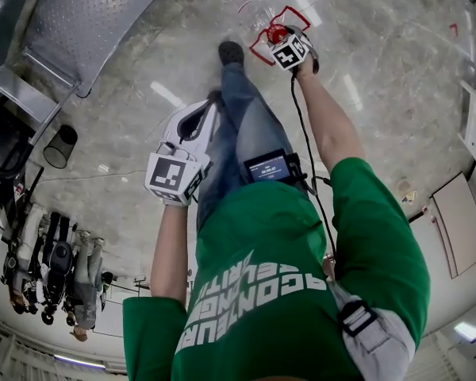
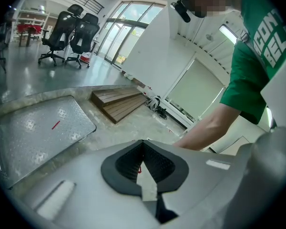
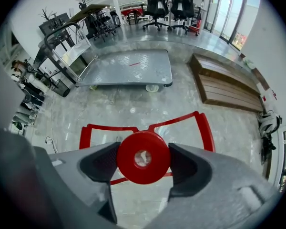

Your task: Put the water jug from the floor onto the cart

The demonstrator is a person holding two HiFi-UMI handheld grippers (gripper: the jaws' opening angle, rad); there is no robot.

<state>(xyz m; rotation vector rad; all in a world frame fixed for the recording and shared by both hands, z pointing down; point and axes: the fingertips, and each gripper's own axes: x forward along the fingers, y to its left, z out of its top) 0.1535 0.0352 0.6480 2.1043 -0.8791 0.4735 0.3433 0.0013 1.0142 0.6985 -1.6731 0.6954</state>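
Red-capped water jug, one, between right tongs, apparently ungripped

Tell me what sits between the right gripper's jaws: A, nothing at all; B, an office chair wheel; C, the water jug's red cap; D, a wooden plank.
C: in the right gripper view, the round red cap sits squarely between the spread jaws of the right gripper.
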